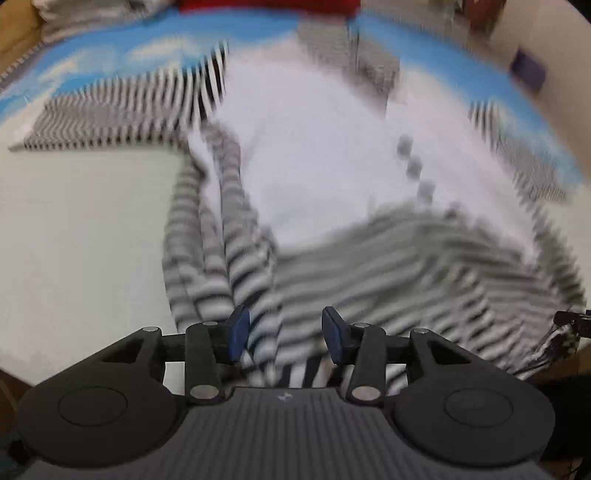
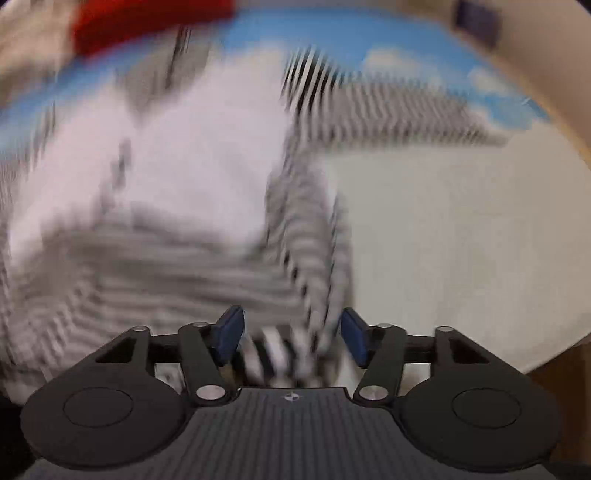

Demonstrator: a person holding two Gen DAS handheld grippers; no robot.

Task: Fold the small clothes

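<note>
Striped grey-and-white garment (image 1: 369, 184) lies spread on my white table (image 1: 74, 240), its hem bunched between both claws. My left gripper (image 1: 284, 334) and right gripper (image 2: 291, 334) stand apart, cloth between unclamped blue pads (image 1: 238, 332).

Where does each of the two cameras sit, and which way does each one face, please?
Left wrist: rides the left claw, looking forward and down over the striped garment; only its blue fingers show.
Right wrist: rides the right claw, facing the same garment; its own fingers show.
Shared: the garment, blue cloud-print cloth and red item.
</note>
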